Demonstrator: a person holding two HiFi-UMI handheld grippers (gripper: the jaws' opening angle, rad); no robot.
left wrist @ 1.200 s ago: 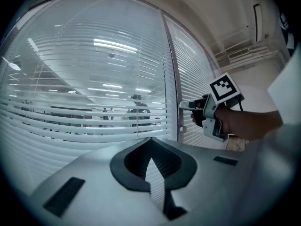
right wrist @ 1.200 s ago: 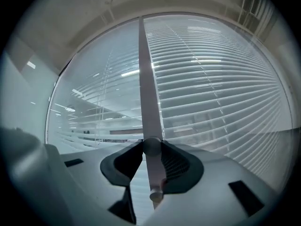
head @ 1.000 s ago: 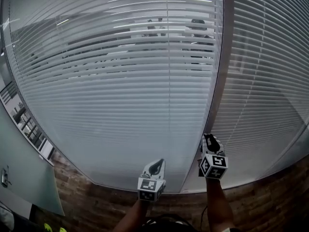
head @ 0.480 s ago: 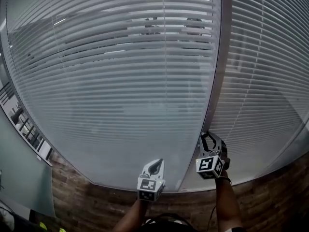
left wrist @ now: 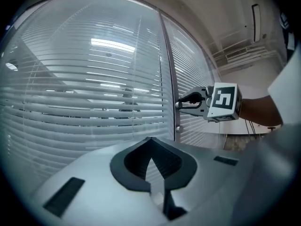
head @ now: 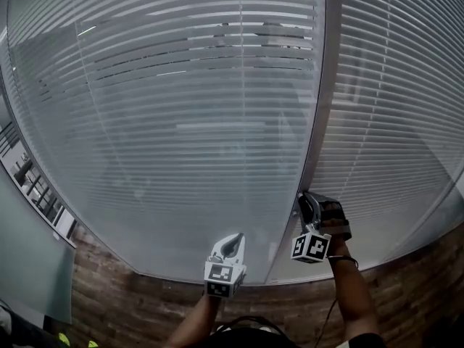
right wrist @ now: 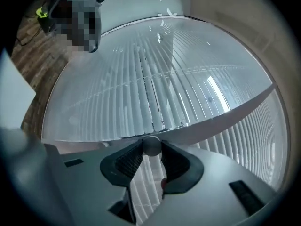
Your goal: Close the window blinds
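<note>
Head view, from the left: a pale glass partition is cut off by the left edge, and a brown plank-patterned floor runs under the window. The window blinds hang behind the glass across 2 panes. The slats of the left pane lie nearly flat against each other. A few dark gaps remain in its upper part, and what lies behind them cannot be made out.

Near the bottom of the left pane the left hand-held gripper points at the glass. Its own view shows the jaw tips meeting with nothing between them, closed and empty. The forearm behind it is cut off by the lower edge.

A grey upright frame divides the panes. Right against its lower part sits the right hand-held gripper, rolled onto its side. In the right gripper view its 2 ribbed jaws clamp a small round knob, 1 pad on each side. The jaws hide how the knob joins the frame. The right pane's slats run out of sight past the right edge.
</note>
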